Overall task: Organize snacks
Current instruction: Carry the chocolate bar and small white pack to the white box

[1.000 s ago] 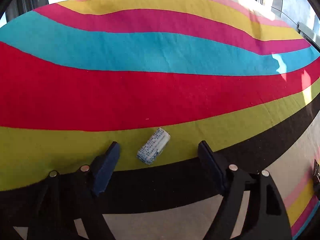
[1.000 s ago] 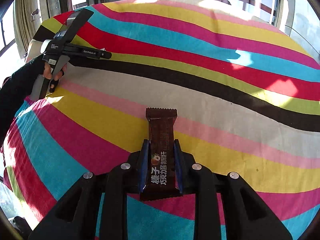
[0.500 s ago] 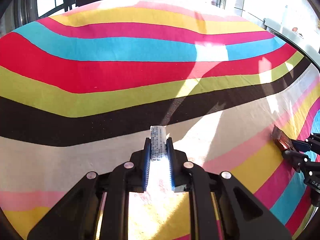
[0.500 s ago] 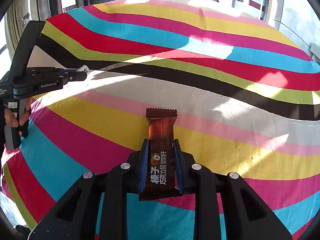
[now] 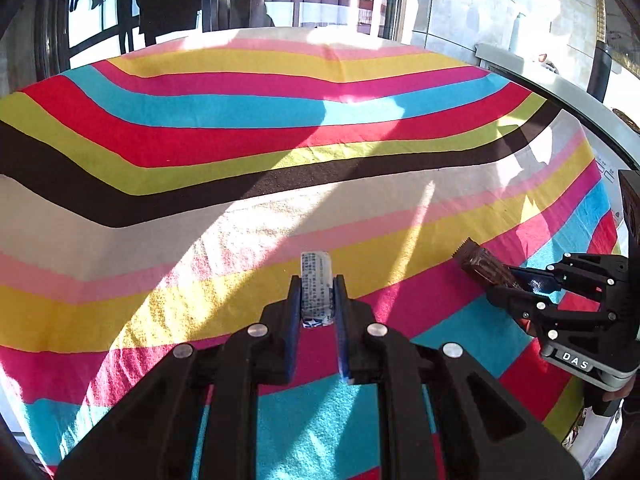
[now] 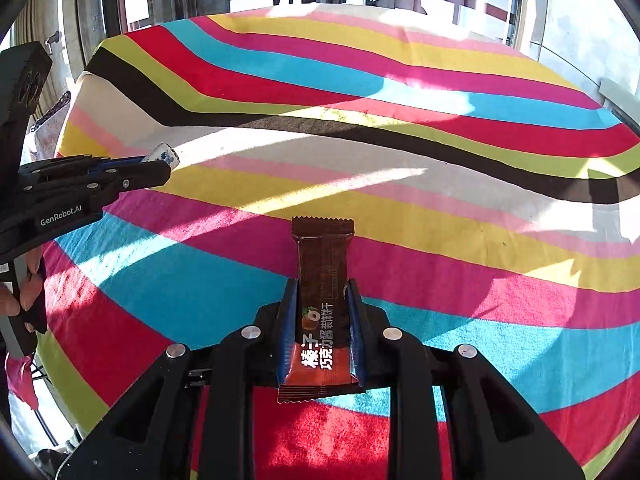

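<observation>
My left gripper (image 5: 317, 300) has its fingers pinching a small white candy roll (image 5: 316, 288), bottom centre. My right gripper (image 6: 322, 320) clamps a brown chocolate wafer bar (image 6: 322, 300), also bottom centre. Beyond both, the striped cloth (image 6: 440, 208) covers the worktop.

Rainbow-striped cloth (image 5: 240, 216), brown-and-orange wrapper (image 6: 323, 300), white blue-printed packet (image 5: 316, 286), black tools.

The left tool (image 5: 316, 296) has closed on the white candy (image 5: 316, 286) and lifted it off the cloth.
</observation>
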Motion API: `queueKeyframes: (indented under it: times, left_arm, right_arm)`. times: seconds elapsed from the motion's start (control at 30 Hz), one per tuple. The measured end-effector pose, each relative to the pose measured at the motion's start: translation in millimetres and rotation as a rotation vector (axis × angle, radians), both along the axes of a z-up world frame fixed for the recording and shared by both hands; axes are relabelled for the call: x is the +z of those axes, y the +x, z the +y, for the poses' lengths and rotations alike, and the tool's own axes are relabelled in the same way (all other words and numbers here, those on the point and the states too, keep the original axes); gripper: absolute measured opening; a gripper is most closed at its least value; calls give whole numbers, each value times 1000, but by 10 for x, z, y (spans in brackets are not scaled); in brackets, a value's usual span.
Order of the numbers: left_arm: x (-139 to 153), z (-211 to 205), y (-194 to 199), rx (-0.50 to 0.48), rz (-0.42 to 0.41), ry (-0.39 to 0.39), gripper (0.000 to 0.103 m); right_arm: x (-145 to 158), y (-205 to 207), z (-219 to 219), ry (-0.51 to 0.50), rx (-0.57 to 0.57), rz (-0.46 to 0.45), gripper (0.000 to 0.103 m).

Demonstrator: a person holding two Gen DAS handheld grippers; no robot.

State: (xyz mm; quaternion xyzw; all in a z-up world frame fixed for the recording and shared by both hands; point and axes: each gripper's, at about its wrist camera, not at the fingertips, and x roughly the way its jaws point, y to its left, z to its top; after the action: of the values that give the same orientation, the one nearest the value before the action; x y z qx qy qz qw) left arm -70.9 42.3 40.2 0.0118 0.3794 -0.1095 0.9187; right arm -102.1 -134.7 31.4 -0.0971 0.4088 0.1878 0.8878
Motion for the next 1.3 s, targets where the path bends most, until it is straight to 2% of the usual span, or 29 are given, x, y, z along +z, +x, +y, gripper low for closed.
queueKeyframes:
  times: [0.2, 0.33, 0.57, 0.87, 1.07, 1.3]
  left_arm:
    - [72, 72, -376, 34, -25, -109, 15]
    - [125, 53, -552, 42, -56, -127, 15]
    - [297, -117, -839, 23, -102, -210, 15]
    - [393, -854, -1102, -160, -88, -237, 15]
    - [484, -1437, -1346, -317, -99, -208, 15]
    - [570, -2043, -1662, -484, -103, -183, 15]
  right_arm:
    - [122, -470, -90, 35, -4, -41, 24]
    - [248, -703, -218, 38, -13, -85, 24]
    - [520, -1124, -529, 25, -46, -188, 24]
    - [659, -1720, -1310, 31, -188, -268, 24]
    - [607, -2077, -1941, 79, -343, -286, 24]
    - [529, -2494, -2468, 95, -493, -302, 24]
